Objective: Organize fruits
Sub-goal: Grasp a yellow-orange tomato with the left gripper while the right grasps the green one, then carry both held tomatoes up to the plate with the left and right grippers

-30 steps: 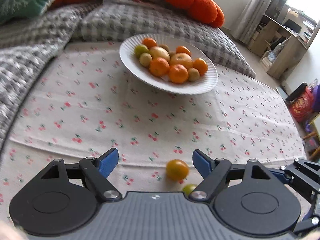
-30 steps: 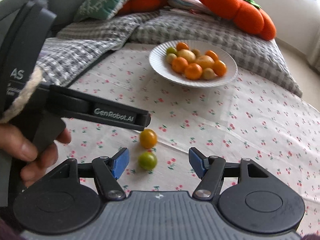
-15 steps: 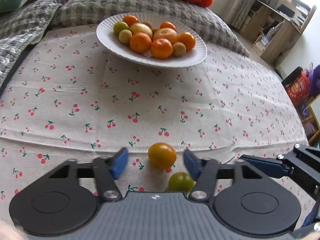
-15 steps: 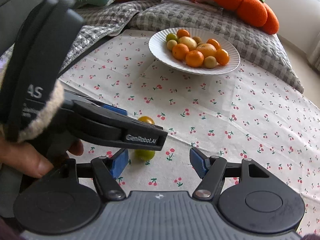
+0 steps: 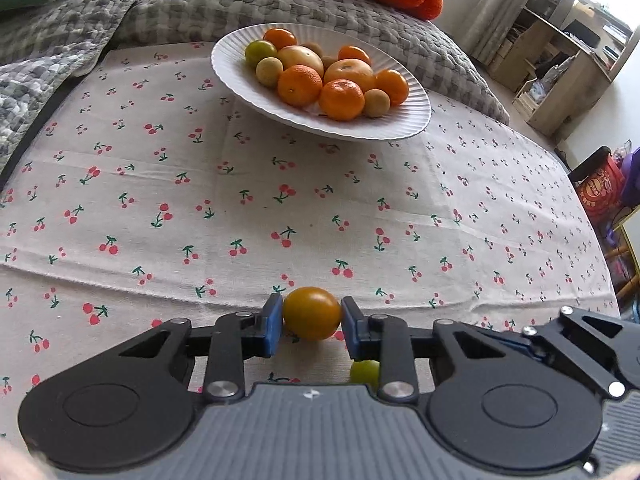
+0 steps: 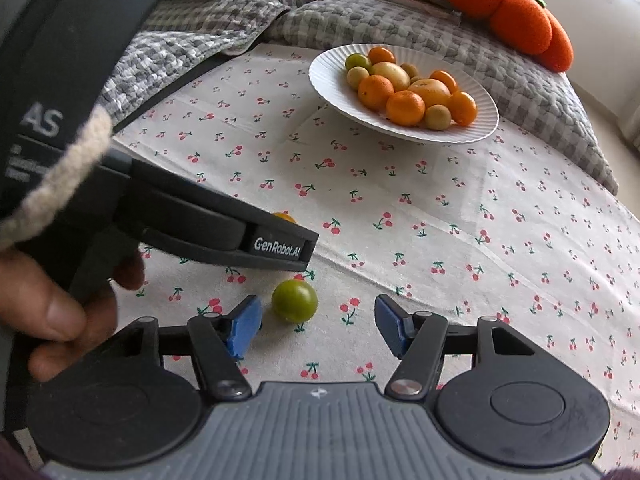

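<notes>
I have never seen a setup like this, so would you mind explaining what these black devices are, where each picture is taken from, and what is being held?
There is no robot here: a person holds a hand-operated two-finger gripper in each hand, and each gripper carries a wide-angle camera looking forward along its blue-padded fingers. One picture comes from the left gripper, the other from the right gripper, where the person's hand also shows.

On the cherry-print cloth sits a white plate already holding oranges and small yellow-green fruits. Two loose fruits lie nearer.

The left gripper's jaws have just been closing, and its pads now press on both sides of the orange-yellow fruit. The right gripper's jaws have been closing too, but they are open, with the green fruit between them near the left pad, not yet gripped.
</notes>
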`<state>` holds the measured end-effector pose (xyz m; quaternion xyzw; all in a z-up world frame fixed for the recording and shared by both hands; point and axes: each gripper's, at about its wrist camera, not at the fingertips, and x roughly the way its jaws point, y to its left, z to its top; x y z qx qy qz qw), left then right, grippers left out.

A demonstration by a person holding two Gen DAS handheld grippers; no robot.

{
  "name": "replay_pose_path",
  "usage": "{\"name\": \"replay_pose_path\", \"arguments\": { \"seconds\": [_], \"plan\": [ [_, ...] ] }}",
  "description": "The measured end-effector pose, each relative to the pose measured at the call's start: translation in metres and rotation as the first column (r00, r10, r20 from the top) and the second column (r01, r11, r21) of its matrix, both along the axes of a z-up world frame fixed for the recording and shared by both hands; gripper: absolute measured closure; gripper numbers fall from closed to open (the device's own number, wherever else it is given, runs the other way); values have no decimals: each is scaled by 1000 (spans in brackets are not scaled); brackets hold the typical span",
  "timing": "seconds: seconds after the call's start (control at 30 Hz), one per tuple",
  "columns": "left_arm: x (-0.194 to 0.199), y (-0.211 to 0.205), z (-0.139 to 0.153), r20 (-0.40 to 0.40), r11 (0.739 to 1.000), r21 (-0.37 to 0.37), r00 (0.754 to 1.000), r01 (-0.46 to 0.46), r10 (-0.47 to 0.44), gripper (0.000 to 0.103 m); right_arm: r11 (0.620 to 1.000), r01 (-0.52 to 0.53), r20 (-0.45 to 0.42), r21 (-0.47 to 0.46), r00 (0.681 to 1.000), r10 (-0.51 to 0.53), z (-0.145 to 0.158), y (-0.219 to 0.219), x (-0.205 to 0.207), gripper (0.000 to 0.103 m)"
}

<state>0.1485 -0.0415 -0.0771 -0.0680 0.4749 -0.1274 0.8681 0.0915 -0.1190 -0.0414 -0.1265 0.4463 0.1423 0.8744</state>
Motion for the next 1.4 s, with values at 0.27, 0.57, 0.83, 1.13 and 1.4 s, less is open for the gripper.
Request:
{"name": "replay_pose_path", "arguments": {
  "seconds": [0.27, 0.57, 0.83, 1.13, 1.4],
  "plan": [
    [0, 4, 1, -2, 1000, 22, 1000, -18, 18, 75, 1000, -25, -28, -16, 999, 24, -17, 7, 11, 61],
    [0, 4, 2, 1, 999, 42, 1000, -24, 24, 75, 1000, -10, -32, 23, 999, 10, -16, 7, 12, 79],
    [0, 4, 3, 3, 999, 49, 1000, -23, 23, 75, 1000, -1, -33, 19, 999, 1, -16, 8, 13, 80],
    [0, 4, 5, 21, 998, 55, 999, -30, 29, 75, 999, 21, -23, 25, 1000, -21, -12, 6, 14, 80],
    [1, 6, 13, 50, 997, 60, 998, -46, 43, 75, 998, 47, -2, 44, 999, -47, -4, 1, 17, 79]
  ]
}}
